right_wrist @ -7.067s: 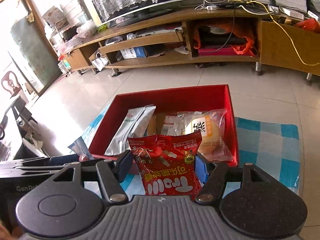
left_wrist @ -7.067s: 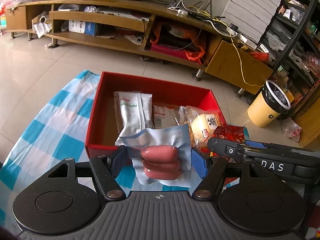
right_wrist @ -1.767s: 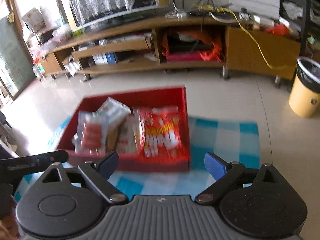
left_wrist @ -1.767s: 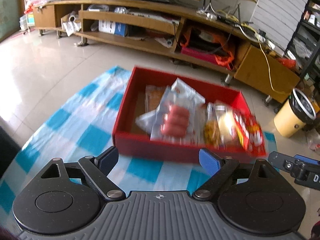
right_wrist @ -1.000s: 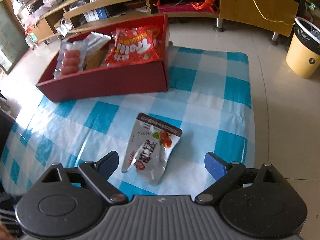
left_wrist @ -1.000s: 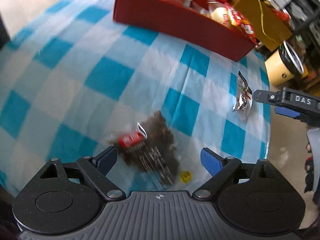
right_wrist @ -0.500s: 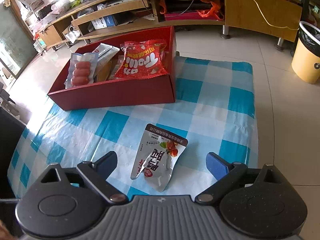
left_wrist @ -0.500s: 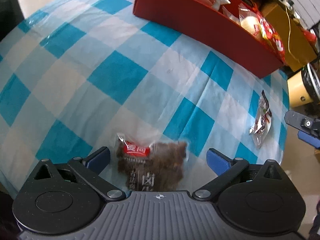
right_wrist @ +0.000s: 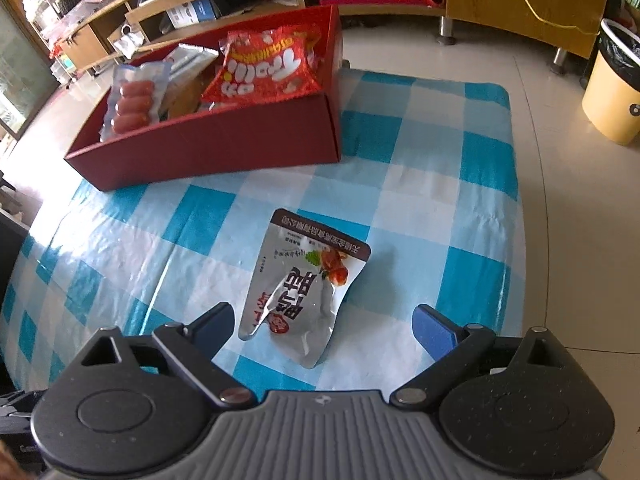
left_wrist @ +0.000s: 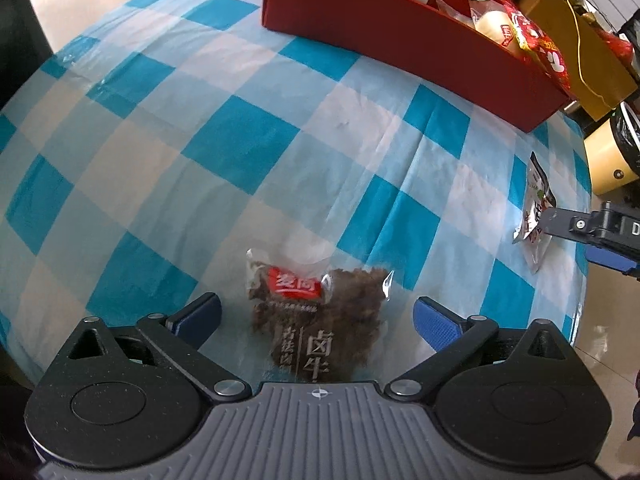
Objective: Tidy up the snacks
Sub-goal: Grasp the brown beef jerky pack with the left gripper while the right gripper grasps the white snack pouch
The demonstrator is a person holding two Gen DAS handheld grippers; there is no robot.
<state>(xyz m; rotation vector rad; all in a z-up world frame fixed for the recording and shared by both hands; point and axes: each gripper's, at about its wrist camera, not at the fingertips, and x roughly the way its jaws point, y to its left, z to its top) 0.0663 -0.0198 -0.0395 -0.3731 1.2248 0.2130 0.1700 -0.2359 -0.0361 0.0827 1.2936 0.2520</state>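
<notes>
Left tool [left_wrist: 316,316] open, jaws just widened, straddling the brown packet [left_wrist: 320,320] on the bench [left_wrist: 240,140]. Right tool [right_wrist: 322,326] open over the silver pouch [right_wrist: 304,288]. Lower each until pads flank the pack, pinch mid-body, then carry to the far red box [right_wrist: 224,140].

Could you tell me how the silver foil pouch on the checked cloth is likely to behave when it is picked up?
The silver foil pouch lies nearly flat and creased, so it is probably light and floppy. Its glossy film may slip between pads, and it could slide on the smooth checked cloth.
</notes>
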